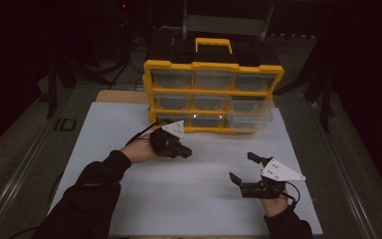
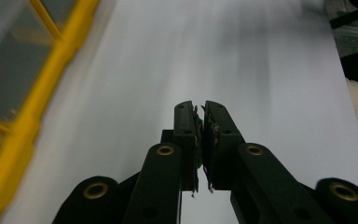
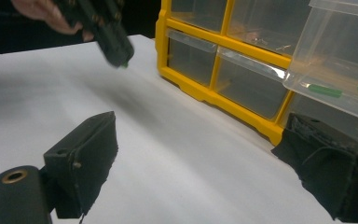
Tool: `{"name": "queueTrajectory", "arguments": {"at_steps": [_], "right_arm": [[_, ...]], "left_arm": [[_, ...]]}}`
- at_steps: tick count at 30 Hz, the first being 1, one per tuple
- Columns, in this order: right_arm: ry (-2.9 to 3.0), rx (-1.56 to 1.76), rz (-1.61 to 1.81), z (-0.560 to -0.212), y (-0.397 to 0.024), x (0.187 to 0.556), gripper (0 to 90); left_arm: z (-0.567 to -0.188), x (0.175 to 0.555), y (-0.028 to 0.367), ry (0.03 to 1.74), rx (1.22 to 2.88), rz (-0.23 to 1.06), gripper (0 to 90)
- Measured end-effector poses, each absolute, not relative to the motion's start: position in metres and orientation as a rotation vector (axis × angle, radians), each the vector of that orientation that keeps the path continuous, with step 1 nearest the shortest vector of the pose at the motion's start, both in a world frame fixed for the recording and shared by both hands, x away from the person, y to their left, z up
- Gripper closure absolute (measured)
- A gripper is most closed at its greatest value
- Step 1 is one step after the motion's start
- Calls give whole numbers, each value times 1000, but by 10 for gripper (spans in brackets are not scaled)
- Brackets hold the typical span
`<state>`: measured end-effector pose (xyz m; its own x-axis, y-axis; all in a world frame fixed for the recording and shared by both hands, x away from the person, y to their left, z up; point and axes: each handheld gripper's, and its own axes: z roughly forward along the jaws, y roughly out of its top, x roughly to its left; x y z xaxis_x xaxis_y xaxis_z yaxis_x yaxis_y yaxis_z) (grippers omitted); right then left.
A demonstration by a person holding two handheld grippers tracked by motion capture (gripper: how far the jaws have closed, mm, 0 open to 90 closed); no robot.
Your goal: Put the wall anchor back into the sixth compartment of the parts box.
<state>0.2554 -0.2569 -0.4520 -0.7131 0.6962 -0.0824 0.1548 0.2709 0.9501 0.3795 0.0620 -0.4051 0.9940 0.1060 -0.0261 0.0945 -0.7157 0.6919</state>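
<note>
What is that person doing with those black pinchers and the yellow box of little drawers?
A person holds a gripper in each hand over a white table. The left gripper is shut on a small green thing, lifted above the table near the yellow drawer box. The right gripper is open and holds nothing. One clear drawer on the box's right side is pulled out, with green pieces inside.

Workshop, yellow parts organizer (image 1: 213,94), dark stands, cables
</note>
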Motion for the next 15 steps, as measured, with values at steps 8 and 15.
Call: {"name": "queueTrajectory", "arguments": {"at_steps": [8, 15], "right_arm": [[2057, 766, 1449, -453, -257, 255, 107], [2058, 763, 1448, -453, -257, 256, 107]], "left_arm": [[-363, 390, 45, 88, 2349, 66, 829], [-333, 401, 28, 66, 2325, 108, 829]]}}
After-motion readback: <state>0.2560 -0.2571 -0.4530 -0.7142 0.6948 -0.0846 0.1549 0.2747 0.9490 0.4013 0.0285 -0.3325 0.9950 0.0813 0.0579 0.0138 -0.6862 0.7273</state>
